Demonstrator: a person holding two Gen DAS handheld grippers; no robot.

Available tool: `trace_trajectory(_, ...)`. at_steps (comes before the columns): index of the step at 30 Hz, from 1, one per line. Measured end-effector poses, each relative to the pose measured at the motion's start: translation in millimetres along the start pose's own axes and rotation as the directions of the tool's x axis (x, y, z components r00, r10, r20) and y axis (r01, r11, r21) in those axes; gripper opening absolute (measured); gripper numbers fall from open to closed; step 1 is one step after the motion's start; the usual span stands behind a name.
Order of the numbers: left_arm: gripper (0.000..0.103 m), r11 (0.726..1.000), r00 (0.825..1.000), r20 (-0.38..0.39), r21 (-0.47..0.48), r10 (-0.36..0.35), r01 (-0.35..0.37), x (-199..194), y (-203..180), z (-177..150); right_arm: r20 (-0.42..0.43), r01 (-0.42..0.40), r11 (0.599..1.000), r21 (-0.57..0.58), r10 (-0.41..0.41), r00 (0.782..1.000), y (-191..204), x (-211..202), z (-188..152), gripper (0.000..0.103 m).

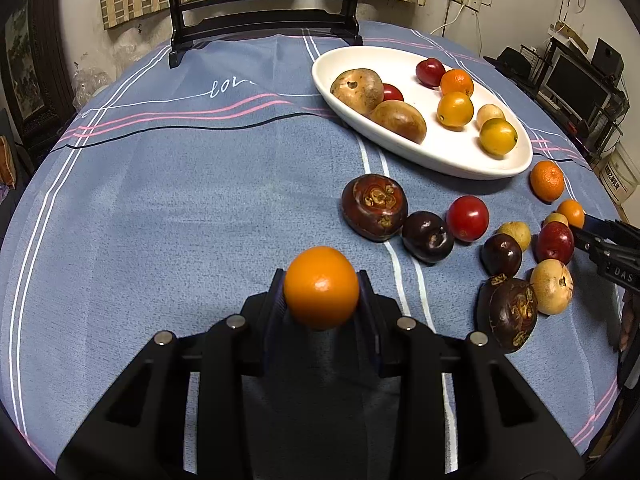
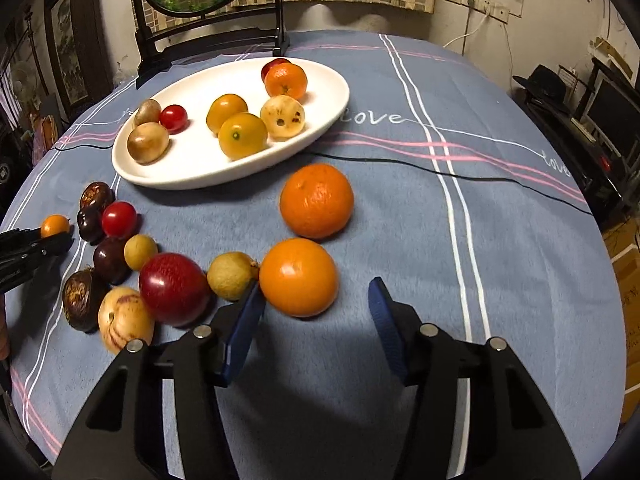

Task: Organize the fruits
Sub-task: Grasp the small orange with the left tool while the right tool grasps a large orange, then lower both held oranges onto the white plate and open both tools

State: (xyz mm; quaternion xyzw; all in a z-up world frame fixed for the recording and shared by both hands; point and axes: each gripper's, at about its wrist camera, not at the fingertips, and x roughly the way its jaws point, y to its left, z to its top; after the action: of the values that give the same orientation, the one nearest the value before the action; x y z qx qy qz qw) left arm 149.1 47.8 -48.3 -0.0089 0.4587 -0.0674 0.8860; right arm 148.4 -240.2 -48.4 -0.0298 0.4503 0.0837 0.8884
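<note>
The left gripper (image 1: 322, 294) clamped a small orange (image 1: 321, 287) over the table's (image 1: 180, 200) bare left half. The right gripper (image 2: 316, 300) stood open around a smooth orange (image 2: 298, 277) near the right edge. A white dish (image 1: 440, 156) toward the far edge held nine fruits.

Tablecloth (image 1: 180, 200): blue-grey, with white and pink stripes and white script lettering. Oval dish (image 2: 132, 168): plain white. Fruit held in left gripper (image 1: 322, 292): small orange fruit (image 1: 321, 287), smooth orange. Right gripper (image 2: 318, 300): black body, blue pads. Smooth orange fruit (image 2: 298, 277): glossy orange. Mandarin (image 2: 316, 200): dimpled orange. Round red fruit (image 2: 174, 288): deep red
</note>
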Motion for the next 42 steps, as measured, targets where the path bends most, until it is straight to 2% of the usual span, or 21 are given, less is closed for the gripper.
trace_trajectory(4, 0.035, 1.000, 1.000, 0.000, -0.001, -0.001, 0.001, 0.1, 0.1, 0.0, 0.001, -0.040, 0.999, 0.009, 0.040, 0.999, -0.2, 3.1, 4.9, 0.040)
trace_trajectory(12, 0.035, 1.000, 1.000, 0.007, -0.020, -0.014, 0.014, -1.3, 2.1, -0.5, 0.032, -0.065, 0.997, 0.049, 0.063, 0.997, -1.7, -10.7, 2.2, 0.039)
trace_trajectory(21, 0.035, 1.000, 1.000, 0.018, 0.005, -0.020, 0.019, -16.9, -5.6, -0.9, 0.090, -0.093, 0.992, 0.088, 0.085, 0.992, -14.7, -42.0, -10.3, 0.039)
trace_trajectory(27, 0.035, 0.998, 0.998, 0.046, 0.047, -0.040, 0.038, -35.1, -16.0, 7.1, 0.131, -0.126, 0.988, 0.084, 0.115, 0.985, -13.2, -58.4, -6.8, 0.039)
trace_trajectory(34, 0.035, 0.993, 0.992, 0.084, 0.084, -0.090, 0.083, -47.1, -31.4, 47.6, 0.171, -0.168, 0.986, 0.015, 0.163, 0.972, 7.3, -65.7, 21.7, 0.039)
trace_trajectory(39, 0.035, 0.991, 0.990, 0.102, 0.102, -0.096, 0.086, -34.8, -49.1, 87.4, 0.183, -0.168, 0.985, -0.036, 0.171, 0.968, 28.4, -53.5, 56.9, 0.039)
trace_trajectory(42, 0.035, 0.989, 0.986, 0.106, 0.088, -0.125, 0.116, -23.3, -54.6, 109.6, 0.173, -0.171, 0.984, -0.049, 0.177, 0.969, 36.3, -40.7, 76.2, 0.039)
